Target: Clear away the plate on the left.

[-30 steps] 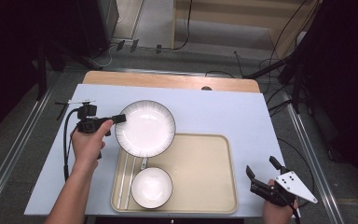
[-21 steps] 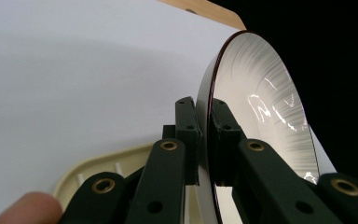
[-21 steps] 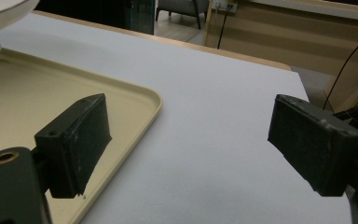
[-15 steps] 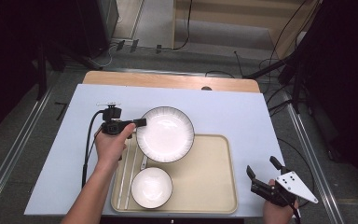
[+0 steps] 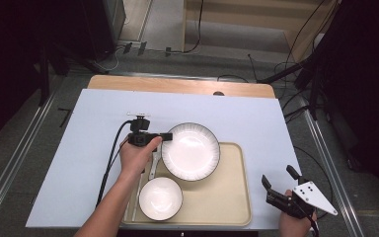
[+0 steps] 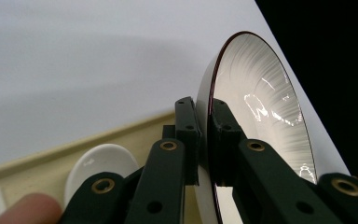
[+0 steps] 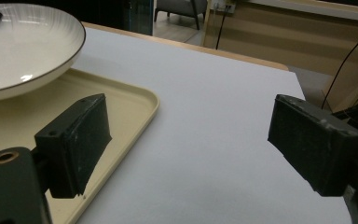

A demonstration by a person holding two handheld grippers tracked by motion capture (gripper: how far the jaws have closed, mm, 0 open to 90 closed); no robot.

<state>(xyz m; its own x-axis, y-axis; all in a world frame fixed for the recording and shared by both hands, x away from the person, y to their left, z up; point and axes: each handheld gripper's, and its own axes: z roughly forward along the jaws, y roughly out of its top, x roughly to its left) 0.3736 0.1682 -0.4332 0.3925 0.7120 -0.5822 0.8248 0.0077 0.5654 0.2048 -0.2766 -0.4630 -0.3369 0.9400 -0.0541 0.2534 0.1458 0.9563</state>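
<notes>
The left gripper [image 5: 167,137], clamped on the plate [image 5: 191,151] rim, had carried it rightward over the tray [image 5: 227,207], nearly ready to set down, while the right gripper [image 5: 282,186] waited open.

plate [image 5: 191,150]: we see white, fine ribbed lines, thin dark rim
bowl [image 5: 160,198]: white
tray [image 5: 227,202]: we note beige
surface [image 5: 79,148]: pale blue-white
left hand-held gripper [image 5: 167,137]: black
</notes>
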